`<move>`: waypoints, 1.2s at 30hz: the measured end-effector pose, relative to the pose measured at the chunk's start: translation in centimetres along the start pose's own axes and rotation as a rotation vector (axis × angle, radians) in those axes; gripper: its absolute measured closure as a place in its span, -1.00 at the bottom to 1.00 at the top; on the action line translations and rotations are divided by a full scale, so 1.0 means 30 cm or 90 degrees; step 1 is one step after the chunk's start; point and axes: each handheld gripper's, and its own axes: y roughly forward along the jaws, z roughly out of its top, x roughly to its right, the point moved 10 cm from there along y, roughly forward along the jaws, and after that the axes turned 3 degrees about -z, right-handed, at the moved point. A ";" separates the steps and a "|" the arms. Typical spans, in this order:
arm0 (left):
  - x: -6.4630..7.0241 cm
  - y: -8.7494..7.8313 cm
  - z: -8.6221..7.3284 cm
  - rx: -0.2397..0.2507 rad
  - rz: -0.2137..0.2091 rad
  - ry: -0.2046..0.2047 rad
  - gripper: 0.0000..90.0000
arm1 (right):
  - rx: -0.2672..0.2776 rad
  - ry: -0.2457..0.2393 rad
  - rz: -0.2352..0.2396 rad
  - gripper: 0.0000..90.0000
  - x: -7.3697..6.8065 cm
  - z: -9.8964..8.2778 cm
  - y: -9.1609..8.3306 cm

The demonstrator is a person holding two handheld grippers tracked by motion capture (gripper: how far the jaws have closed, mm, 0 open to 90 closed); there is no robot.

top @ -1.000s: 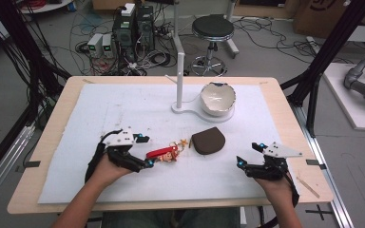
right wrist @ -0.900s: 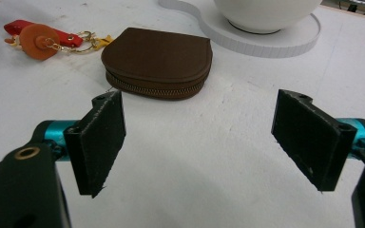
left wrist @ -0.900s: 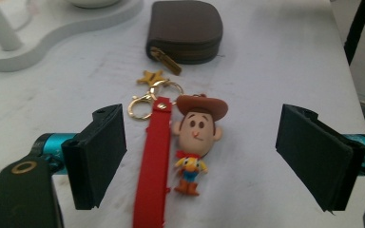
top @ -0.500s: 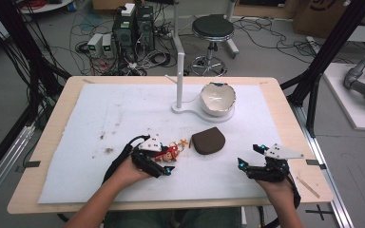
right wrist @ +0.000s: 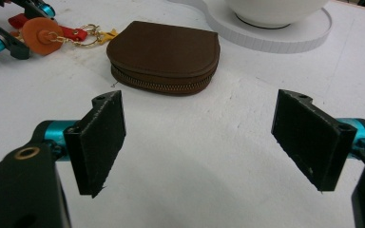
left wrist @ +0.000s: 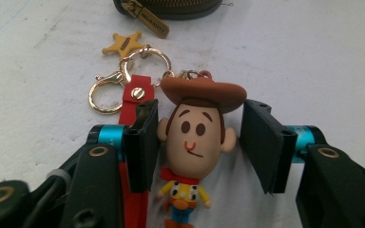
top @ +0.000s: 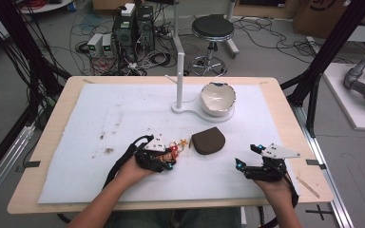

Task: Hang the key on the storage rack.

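A wooden tabletop [top: 285, 102] under white sheeting; beyond it a black stool [top: 212, 28], computers [top: 134, 23], tangled floor cables [top: 275, 33].

The cowboy figure [left wrist: 195, 142] looks like smooth moulded rubber or soft plastic with a faint sheen, its brown hat matt. Its ring and clasp [left wrist: 109, 90] are shiny gold-coloured metal, the strap [left wrist: 135, 102] beside them smooth red with a metal rivet, and the star charm [left wrist: 122, 44] a dull yellow. The pouch [right wrist: 164, 57] appears as matt brown leather with a brassy metal zip. The bowl [top: 217, 98] is glossy white. A matt white, slightly rough sheet [top: 104, 114], speckled with dirt, covers the pale wooden desk [top: 287, 109]. The left gripper [left wrist: 197, 142] has matt black pads [left wrist: 261, 142] and bright blue anodised metal fittings.
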 end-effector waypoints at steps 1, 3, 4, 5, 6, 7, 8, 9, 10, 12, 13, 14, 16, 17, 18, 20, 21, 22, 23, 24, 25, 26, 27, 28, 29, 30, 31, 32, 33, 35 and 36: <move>0.001 0.000 0.000 0.001 -0.004 -0.001 0.11 | 0.001 -0.002 0.000 -0.58 0.000 0.001 0.001; 0.006 -0.001 0.000 -0.001 -0.006 0.010 0.21 | 0.000 -0.002 0.000 -0.58 -0.003 0.001 0.001; 0.007 -0.001 0.001 -0.002 -0.006 0.015 0.22 | 0.000 -0.002 0.000 -0.58 -0.003 0.001 0.001; 0.008 0.000 0.002 0.001 -0.005 0.014 0.22 | 0.000 -0.002 0.001 -0.58 -0.004 0.001 0.001; 0.008 0.000 0.002 0.000 -0.006 0.017 0.23 | 0.000 -0.002 0.001 -0.58 -0.004 0.001 0.001; 0.008 0.000 0.002 0.001 -0.006 0.018 0.23 | 0.000 -0.001 0.001 -0.58 -0.005 0.001 0.000; 0.008 0.000 0.002 0.001 -0.006 0.017 0.23 | -0.001 -0.001 0.002 -0.58 -0.006 0.001 -0.001; 0.008 -0.001 0.002 0.001 -0.007 0.017 0.24 | 0.001 -0.002 0.000 -0.58 -0.005 0.002 -0.001; 0.009 -0.001 0.003 0.002 -0.007 0.018 0.24 | 0.002 -0.002 0.000 -0.58 -0.005 0.002 -0.002; 0.010 -0.003 0.005 -0.001 -0.001 0.032 0.24 | 0.002 -0.001 0.000 -0.58 -0.004 0.002 -0.003; 0.013 -0.004 0.008 0.002 0.000 0.037 0.24 | 0.002 -0.001 0.001 -0.58 -0.004 0.002 -0.003; 0.014 -0.008 0.011 0.005 0.002 0.039 0.24 | 0.003 -0.002 0.001 -0.58 -0.002 0.003 -0.002; 0.018 -0.018 0.023 0.017 0.001 0.042 0.24 | 0.004 -0.002 -0.001 -0.58 0.000 0.002 -0.002; 0.019 -0.024 0.029 0.021 0.003 0.041 0.24 | 0.004 -0.001 0.000 -0.58 -0.001 0.002 -0.002; 0.019 -0.032 0.035 0.024 0.004 0.042 0.24 | 0.004 -0.001 0.000 -0.58 -0.001 0.002 -0.002; 0.026 -0.050 0.051 0.034 -0.006 0.038 0.24 | 0.003 0.001 0.002 -0.58 -0.004 0.001 -0.003; 0.030 -0.060 0.059 0.036 -0.007 0.040 0.24 | 0.003 0.000 0.001 -0.58 -0.004 0.001 -0.004; 0.037 -0.070 0.069 0.045 -0.013 0.041 0.24 | 0.004 -0.001 0.000 -0.58 -0.004 0.001 -0.004; 0.044 -0.080 0.079 0.051 -0.021 0.046 0.24 | 0.004 -0.004 0.000 -0.58 -0.004 0.001 -0.004; 0.050 -0.090 0.087 0.057 -0.028 0.050 0.24 | 0.003 -0.003 0.000 -0.58 -0.006 0.001 -0.003; 0.055 -0.101 0.095 0.060 -0.035 0.050 0.24 | 0.003 -0.003 0.000 -0.58 -0.007 0.002 -0.002; 0.059 -0.110 0.103 0.065 -0.043 0.054 0.24 | 0.003 -0.003 0.001 -0.58 -0.010 0.003 -0.001; 0.062 -0.120 0.111 0.069 -0.051 0.055 0.24 | 0.006 -0.007 0.001 -0.58 -0.012 0.008 0.002; 0.067 -0.130 0.118 0.074 -0.064 0.050 0.24 | 0.006 -0.007 0.001 -0.58 -0.012 0.008 0.002; 0.071 -0.138 0.125 0.081 -0.074 0.044 0.24 | 0.005 -0.006 0.002 -0.58 -0.014 0.009 0.003; 0.074 -0.146 0.133 0.092 -0.083 0.039 0.24 | 0.005 -0.008 0.004 -0.58 -0.014 0.009 0.004; 0.076 -0.153 0.138 0.100 -0.093 0.033 0.24 | 0.006 -0.008 0.004 -0.58 -0.014 0.009 0.006; 0.076 -0.161 0.143 0.104 -0.099 0.029 0.24 | 0.006 -0.008 0.006 -0.58 -0.014 0.010 0.007; 0.075 -0.169 0.151 0.112 -0.106 0.026 0.24 | 0.007 -0.007 0.007 -0.58 -0.014 0.010 0.007; 0.071 -0.189 0.167 0.131 -0.115 0.017 0.24 | 0.010 -0.004 0.007 -0.58 -0.011 0.014 0.007; 0.068 -0.200 0.175 0.141 -0.119 0.012 0.24 | 0.010 -0.004 0.007 -0.58 -0.011 0.014 0.007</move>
